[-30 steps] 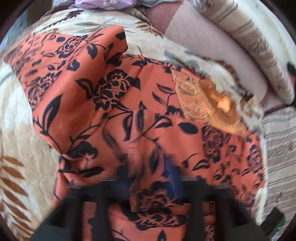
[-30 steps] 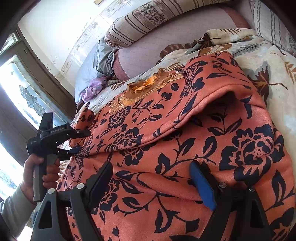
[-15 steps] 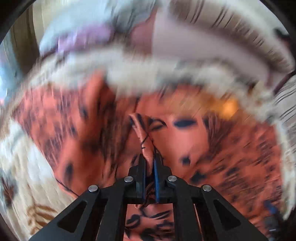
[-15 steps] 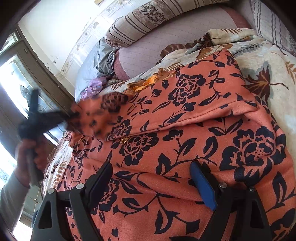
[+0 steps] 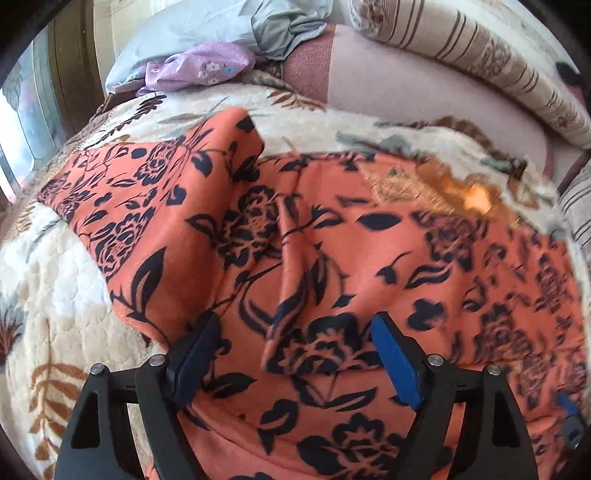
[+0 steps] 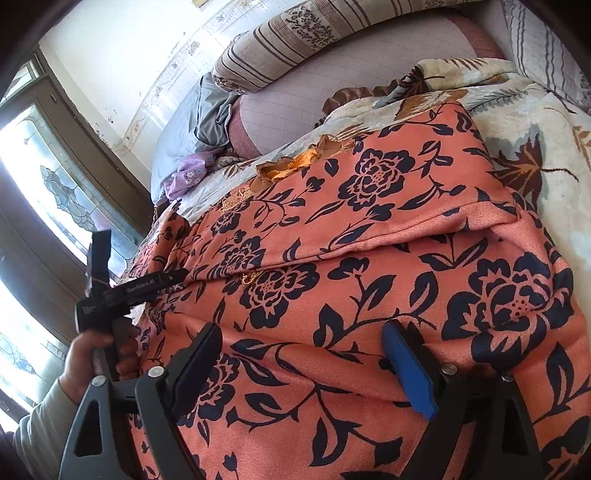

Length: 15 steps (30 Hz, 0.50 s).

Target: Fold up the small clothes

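While my left tool [image 5: 291, 354] sits spread wide over the garment [image 5: 332, 258], nothing is caught between its fingers; a raised ridge of the orange cloth runs up the middle of the gap, and I cannot tell whether the blue pads [image 5: 395, 362] touch the fabric. From my right wrist camera I see that same left tool [image 6: 173, 275] off to the side, gripped by a hand [image 6: 99, 354] in a grey sleeve, its tips at the garment's near edge.

My right tool [image 6: 306, 358] is also spread wide, holding nothing, with the cloth lying flat beneath and between its fingers.

Going outward, the garment, orange with a dark flower print, lies on the blanket [image 5: 44, 295]. In the right view its upper part is folded over the lower, giving a hemmed edge [image 6: 369, 243] across the middle. In the left view one flap [image 5: 155, 192] lies out toward the far left. A gold embroidered neckline [image 5: 424, 188] shows at the far end, close to the blanket's edge.

The blanket is cream with brown leaves and covers a bed. Beyond it are a pinkish mattress [image 5: 406, 92], a striped bolster [image 5: 480, 55], a lilac cloth [image 5: 199, 68] and a grey one [image 5: 280, 29] bunched together. A window [image 6: 48, 192] stands at the left of the right view.
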Each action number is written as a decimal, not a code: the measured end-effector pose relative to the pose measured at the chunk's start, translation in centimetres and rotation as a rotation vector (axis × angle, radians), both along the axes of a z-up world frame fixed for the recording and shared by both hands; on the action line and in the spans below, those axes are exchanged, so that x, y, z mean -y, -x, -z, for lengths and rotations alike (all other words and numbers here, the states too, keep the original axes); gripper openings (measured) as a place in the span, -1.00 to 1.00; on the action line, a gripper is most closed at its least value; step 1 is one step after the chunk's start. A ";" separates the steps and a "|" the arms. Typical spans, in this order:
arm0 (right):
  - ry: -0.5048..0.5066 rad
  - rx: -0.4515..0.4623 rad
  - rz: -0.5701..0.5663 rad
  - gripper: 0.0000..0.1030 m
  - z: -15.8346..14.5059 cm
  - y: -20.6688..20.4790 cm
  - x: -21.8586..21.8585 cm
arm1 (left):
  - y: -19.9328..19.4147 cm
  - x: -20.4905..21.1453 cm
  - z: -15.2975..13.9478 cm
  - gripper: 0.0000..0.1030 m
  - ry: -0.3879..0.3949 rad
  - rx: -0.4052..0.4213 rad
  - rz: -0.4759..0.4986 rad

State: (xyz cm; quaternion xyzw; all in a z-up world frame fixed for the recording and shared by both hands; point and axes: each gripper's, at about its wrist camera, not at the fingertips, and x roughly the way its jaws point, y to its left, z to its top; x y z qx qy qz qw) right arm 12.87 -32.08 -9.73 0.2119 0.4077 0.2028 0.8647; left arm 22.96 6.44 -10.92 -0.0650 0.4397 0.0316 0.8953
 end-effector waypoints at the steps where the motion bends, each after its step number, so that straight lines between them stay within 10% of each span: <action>1: 0.008 -0.002 0.000 0.75 0.0 0.0 -0.1 | 0.6 -0.4 -1.0 0.60 0.012 0.047 -0.033; 4: 0.043 -0.004 0.003 0.75 0.0 -0.1 -0.7 | 2.5 -0.5 -3.6 0.60 0.013 0.196 -0.029; 8: 0.138 -0.018 0.003 0.75 -0.2 -0.3 -1.8 | -0.2 1.0 0.8 0.63 -0.123 -0.059 0.017; 12: 0.413 -0.058 0.005 0.75 -0.9 -0.4 -5.2 | 0.4 0.8 -0.3 0.66 -0.072 -0.017 -0.016; 15: 0.435 -0.053 0.048 0.75 -2.5 0.1 -6.0 | 1.5 0.6 -1.8 0.66 -0.114 0.068 -0.051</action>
